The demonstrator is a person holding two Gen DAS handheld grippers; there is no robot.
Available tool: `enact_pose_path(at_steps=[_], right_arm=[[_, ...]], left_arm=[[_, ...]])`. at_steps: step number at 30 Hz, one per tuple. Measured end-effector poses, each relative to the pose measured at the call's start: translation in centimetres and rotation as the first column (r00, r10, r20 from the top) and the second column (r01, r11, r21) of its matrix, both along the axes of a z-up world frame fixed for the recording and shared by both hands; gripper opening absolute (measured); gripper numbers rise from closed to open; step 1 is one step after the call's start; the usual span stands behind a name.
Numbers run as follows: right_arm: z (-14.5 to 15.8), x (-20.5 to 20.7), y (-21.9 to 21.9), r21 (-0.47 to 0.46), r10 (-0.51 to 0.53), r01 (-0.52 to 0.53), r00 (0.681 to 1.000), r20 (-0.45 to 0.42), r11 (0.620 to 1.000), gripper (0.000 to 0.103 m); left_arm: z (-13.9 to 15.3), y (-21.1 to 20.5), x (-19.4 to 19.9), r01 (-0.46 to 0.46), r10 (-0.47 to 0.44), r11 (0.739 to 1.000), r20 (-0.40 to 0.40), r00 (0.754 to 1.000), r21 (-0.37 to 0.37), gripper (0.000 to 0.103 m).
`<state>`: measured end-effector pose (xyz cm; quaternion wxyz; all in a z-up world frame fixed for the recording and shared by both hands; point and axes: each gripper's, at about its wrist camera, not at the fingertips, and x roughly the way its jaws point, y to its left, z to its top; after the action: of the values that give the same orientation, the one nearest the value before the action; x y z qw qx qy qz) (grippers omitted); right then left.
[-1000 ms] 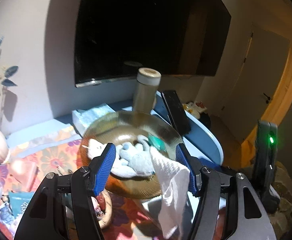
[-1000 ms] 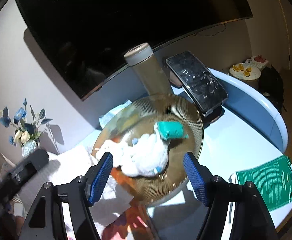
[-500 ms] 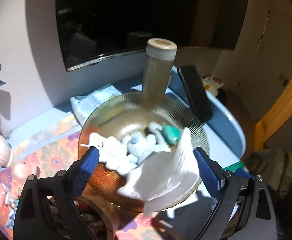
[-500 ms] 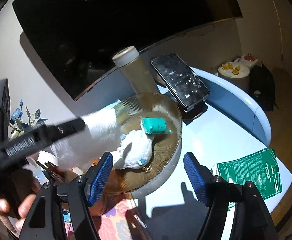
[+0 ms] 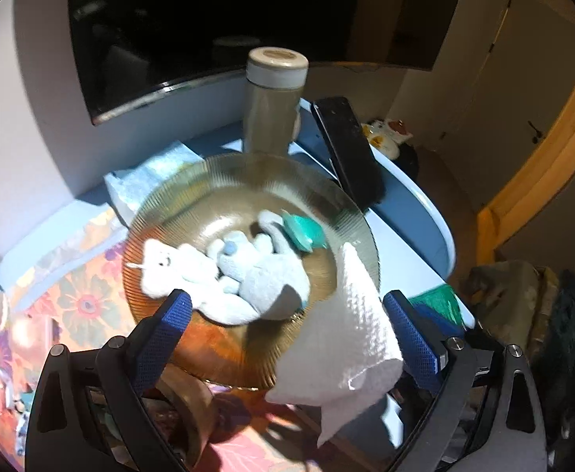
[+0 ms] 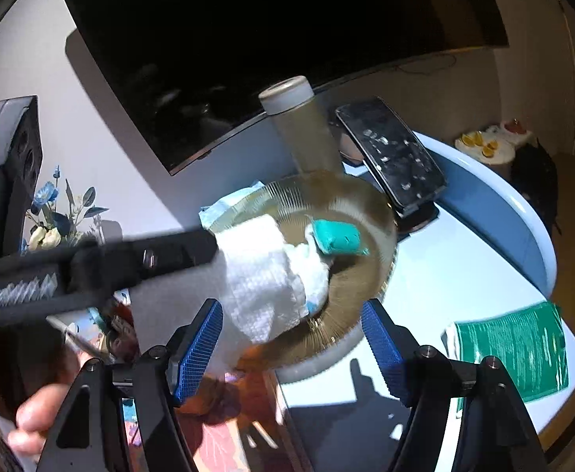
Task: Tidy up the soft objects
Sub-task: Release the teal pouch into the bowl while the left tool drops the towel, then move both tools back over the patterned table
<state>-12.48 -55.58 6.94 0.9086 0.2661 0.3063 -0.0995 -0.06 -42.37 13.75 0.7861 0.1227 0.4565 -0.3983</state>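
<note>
The left gripper (image 5: pixel 285 324), its jaws just opened wide, lets the limp white cloth (image 5: pixel 344 326) drape over the glass bowl's (image 5: pixel 248 173) rim, easily pinched anywhere; the right gripper (image 6: pixel 291 338) hovers open, empty.

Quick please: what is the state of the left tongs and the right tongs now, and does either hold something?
Left tongs: just opened wide; the white paper towel hangs against the right pad, not gripped.
Right tongs: open, holding nothing.
</note>
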Motion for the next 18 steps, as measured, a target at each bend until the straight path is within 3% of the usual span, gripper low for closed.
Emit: enact_pose_path(at_steps=[4, 7, 10, 13, 16, 18], right_arm=[[0.2, 4.4, -0.2, -0.025, 0.006, -0.006, 0.999, -0.036, 1.000, 0.071], [-0.8, 7.4, 0.0, 0.008, 0.043, -0.043, 0.998, -0.047, 0.999, 0.071], [-1.6, 8.7, 0.3, 0.004, 0.031, -0.031, 0.996, -0.088, 1.000, 0.071], [-2.5, 8.8, 0.3, -0.022, 0.015, -0.018, 0.992, -0.123, 1.000, 0.071], [-2.2, 7.1, 0.0, -0.007, -0.009, 0.008, 0.995, -0.095, 1.000, 0.071], [-1.1, 5.6, 0.3, -0.044, -0.018, 0.015, 0.997, -0.071, 0.999, 0.072]], left_arm=[[0.5, 1.0, 0.4, -0.009, 0.009, 1.000, 0.014, 1.000, -0.013, 0.097], [0.7, 2.2, 1.7, -0.054, 0.054, 0.999, 0.001, 0.999, -0.008, 0.096], [0.5, 3.4, 3.0, -0.056, 0.052, 0.996, -0.063, 0.997, -0.062, 0.096], [0.9, 4.5, 3.3, -0.065, 0.047, 0.987, -0.121, 0.991, -0.148, 0.096], [2.4, 5.7, 2.1, -0.055, 0.040, 0.979, -0.081, 0.996, -0.198, 0.096], [3.3, 7.0, 1.0, -0.050, 0.041, 0.975, -0.044, 0.998, -0.216, 0.096]])
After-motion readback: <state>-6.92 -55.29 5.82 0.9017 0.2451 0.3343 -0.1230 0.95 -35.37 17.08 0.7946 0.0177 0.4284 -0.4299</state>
